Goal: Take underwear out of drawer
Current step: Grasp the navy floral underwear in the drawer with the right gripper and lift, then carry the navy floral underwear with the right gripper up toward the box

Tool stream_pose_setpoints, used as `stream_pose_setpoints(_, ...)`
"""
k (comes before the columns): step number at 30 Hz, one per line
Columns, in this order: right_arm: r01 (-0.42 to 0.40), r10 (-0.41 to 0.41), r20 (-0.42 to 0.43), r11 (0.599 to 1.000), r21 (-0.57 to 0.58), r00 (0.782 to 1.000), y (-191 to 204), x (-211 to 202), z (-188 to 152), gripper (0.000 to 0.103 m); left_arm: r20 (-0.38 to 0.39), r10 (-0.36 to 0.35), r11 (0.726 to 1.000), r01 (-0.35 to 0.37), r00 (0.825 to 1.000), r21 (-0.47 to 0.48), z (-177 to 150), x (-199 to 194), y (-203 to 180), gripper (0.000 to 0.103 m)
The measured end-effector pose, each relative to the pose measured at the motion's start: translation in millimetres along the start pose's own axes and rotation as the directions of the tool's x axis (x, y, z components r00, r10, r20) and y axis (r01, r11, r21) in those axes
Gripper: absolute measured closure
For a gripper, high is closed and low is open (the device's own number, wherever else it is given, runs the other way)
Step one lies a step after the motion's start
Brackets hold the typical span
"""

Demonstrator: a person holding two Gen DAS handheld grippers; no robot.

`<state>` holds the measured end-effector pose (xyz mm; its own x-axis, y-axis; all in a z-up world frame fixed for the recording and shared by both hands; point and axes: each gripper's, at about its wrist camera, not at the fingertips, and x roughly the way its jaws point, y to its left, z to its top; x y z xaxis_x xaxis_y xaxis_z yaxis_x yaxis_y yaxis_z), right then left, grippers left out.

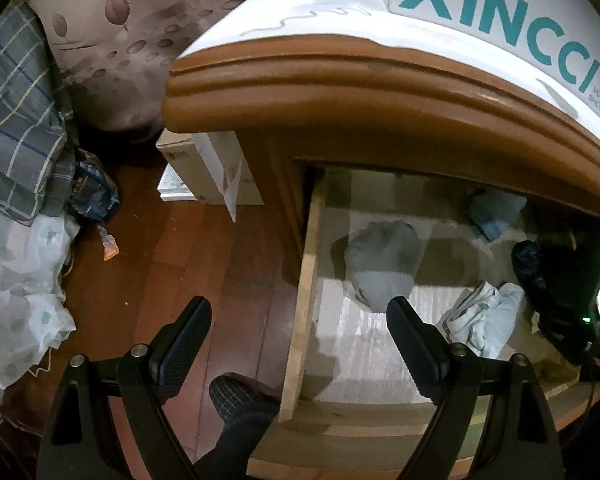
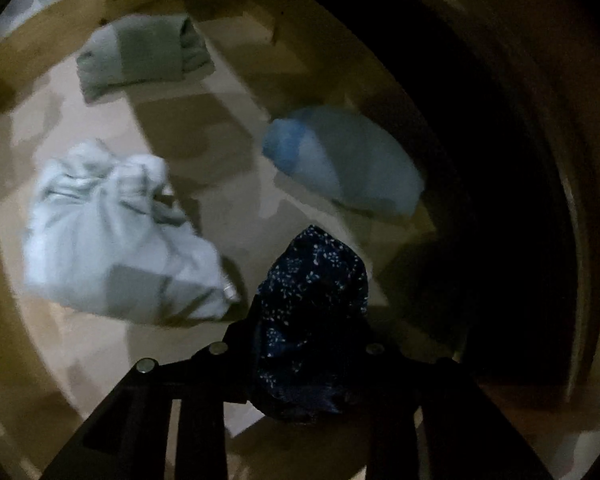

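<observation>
A: Where is the underwear?

B: The dark speckled underwear (image 2: pixel 312 312) is bunched between the fingers of the right tool (image 2: pixel 300 350), which are clamped together on it. It hangs over the floor of the open drawer (image 2: pixel 148 344), and its lower end seems clear of the wood, though the dim light leaves that unsure.

A: How is that tool posed?

B: Tilted steeply down into the drawer, right-hand side, under the overhang of the nightstand. From the left wrist view, the right tool (image 1: pixel 556 312) shows only as a dark shape at the drawer's right edge, with the underwear (image 1: pixel 526 258) at its tip.

A: And the other one?

B: The left tool (image 1: pixel 300 332) also points steeply down. Its fingers stand wide apart with nothing between them; one hangs over the floor (image 1: pixel 204 248), the other over the drawer's (image 1: pixel 306 280) left end.

A: What else lies in the drawer?

B: A crumpled white cloth (image 2: pixel 112 236) lies just left of the underwear, a pale blue bundle (image 2: pixel 340 164) beyond it, and a folded grey piece (image 2: pixel 140 56) is at the far left corner. All three rest on the drawer bottom, apart from each other.

A: Around the nightstand (image 1: pixel 340 92)?

B: A white box (image 1: pixel 500 12) with teal lettering sits on top. A person's dark slipper (image 1: pixel 236 398) stands on the floor beside the drawer, and bedding (image 1: pixel 20 120) lies at the left.
</observation>
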<state>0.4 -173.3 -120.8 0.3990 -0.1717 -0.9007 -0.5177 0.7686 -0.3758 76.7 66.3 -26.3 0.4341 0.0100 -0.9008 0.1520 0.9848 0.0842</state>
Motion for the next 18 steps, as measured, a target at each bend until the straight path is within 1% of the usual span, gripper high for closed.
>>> stream_pose_setpoints(4,-0.021,0.021,0.018,1.0,0.014,1.0,-1.3,-31.3,-4.0,0.074,-0.015,-0.009,1.0,0.009,1.0,-0.004,0.5,4.6,-2.6,0.016)
stream_pose_setpoints(7,-0.06,0.056,0.05,0.995,0.078,0.997,-9.3,-55.8,-6.5,0.074,-0.026,-0.025,1.0,0.024,0.999,-0.015,1.1,7.3,-4.9,0.016)
stream_pose_setpoints(8,-0.067,0.059,0.073,0.992,0.105,0.996,-11.7,-67.9,-8.1,0.074,-0.027,-0.029,0.999,0.028,0.999,-0.016,1.0,8.1,-5.8,0.016)
stream_pose_setpoints(10,-0.089,0.074,0.106,0.985,0.149,0.992,-15.4,-76.3,-10.0,0.074,-0.028,-0.025,1.0,0.024,0.999,-0.019,0.8,9.2,-7.9,0.016)
stream_pose_setpoints(13,-0.119,0.08,0.177,0.969,0.218,0.981,-15.7,-104.1,-14.5,0.074,-0.026,-0.036,0.999,0.035,0.999,-0.022,0.0,9.1,-10.6,0.016)
stream_pose_setpoints(14,-0.142,0.09,0.209,0.958,0.249,0.974,-17.0,-114.3,-17.1,0.074,-0.025,-0.039,0.999,0.038,0.999,-0.026,-0.4,9.0,-10.9,0.016)
stream_pose_setpoints(18,-0.165,0.061,0.299,0.927,0.336,0.952,-25.8,-131.5,-17.2,0.074,-0.038,-0.054,0.998,0.052,0.998,-0.034,-2.6,12.2,-13.9,0.016)
